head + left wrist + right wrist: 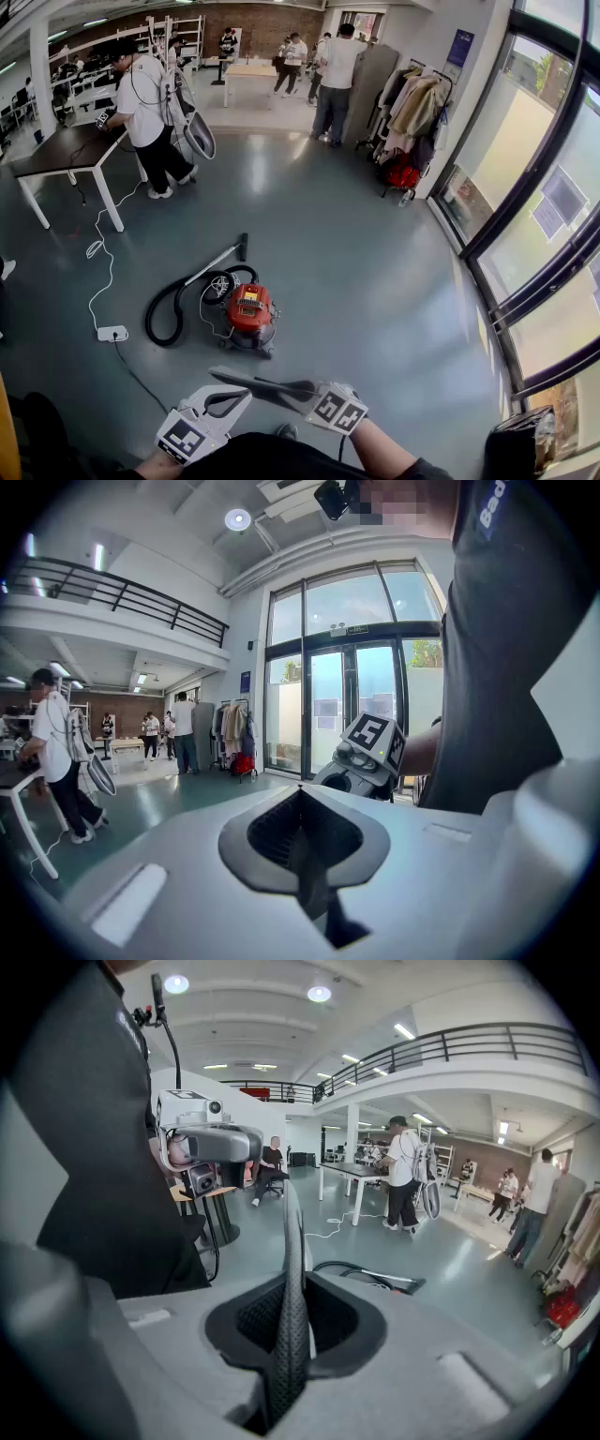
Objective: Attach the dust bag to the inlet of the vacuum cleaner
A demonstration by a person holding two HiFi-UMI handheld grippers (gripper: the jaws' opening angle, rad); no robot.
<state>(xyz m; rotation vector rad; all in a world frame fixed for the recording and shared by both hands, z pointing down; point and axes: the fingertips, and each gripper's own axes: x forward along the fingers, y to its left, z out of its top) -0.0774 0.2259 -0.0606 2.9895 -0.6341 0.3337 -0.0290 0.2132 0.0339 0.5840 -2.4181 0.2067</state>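
Note:
The red vacuum cleaner [250, 312] sits on the floor ahead of me, its black hose [161, 317] looped to the left and its wand [214, 263] lying behind it. My right gripper [307, 387] is shut on the dust bag [251, 381], a thin flat dark sheet that reaches leftward in front of my chest. In the right gripper view the dust bag [287, 1206] shows edge-on between the dark pads [292, 1335], with the hose and wand [370, 1279] beyond. My left gripper [244, 394] hangs just below the bag's left end. Its jaws [311, 869] look shut with nothing between them.
A white power strip [112, 333] and its cable lie on the floor left of the vacuum. A dark table [66, 150] with a person [150, 112] working at it stands at the far left. A coat rack [412, 122] and glass doors [525, 197] line the right.

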